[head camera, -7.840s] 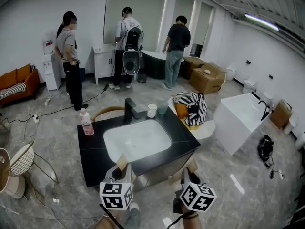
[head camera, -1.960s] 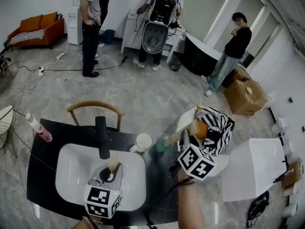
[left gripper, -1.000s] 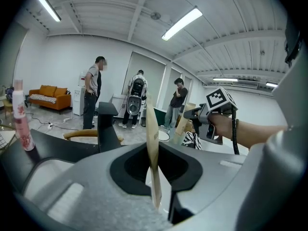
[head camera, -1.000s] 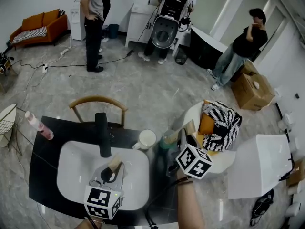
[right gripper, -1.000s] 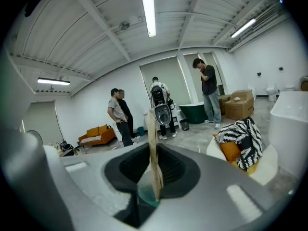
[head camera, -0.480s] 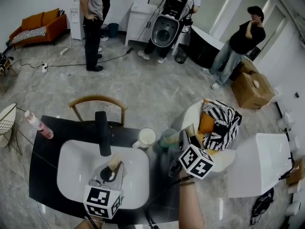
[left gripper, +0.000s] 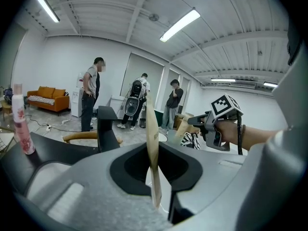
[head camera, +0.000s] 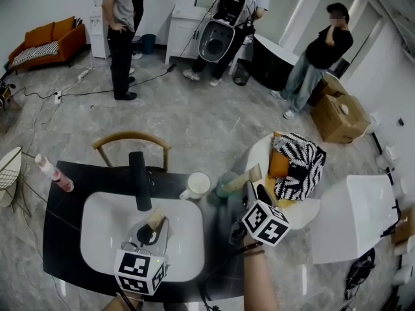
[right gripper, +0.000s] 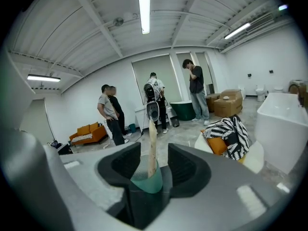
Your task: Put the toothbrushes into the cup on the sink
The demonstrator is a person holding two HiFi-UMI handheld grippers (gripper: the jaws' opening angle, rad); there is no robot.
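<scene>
1. Releasing first toothbrush [right gripper: 152, 143] into green cup [right gripper: 144, 183], between right gripper [right gripper: 153, 163] jaws, spread wide, just opening.
2. Pinching second toothbrush [left gripper: 152, 134] in left gripper [left gripper: 156, 170]; next, needs right gripper backing off, then carrying ahead-right to the cup.

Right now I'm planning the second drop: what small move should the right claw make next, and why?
Probably draw the right claw straight back. Its jaws have just opened, and its toothbrush stands in the green cup between them. That would clear the cup for the left claw, shut on the other toothbrush.
</scene>
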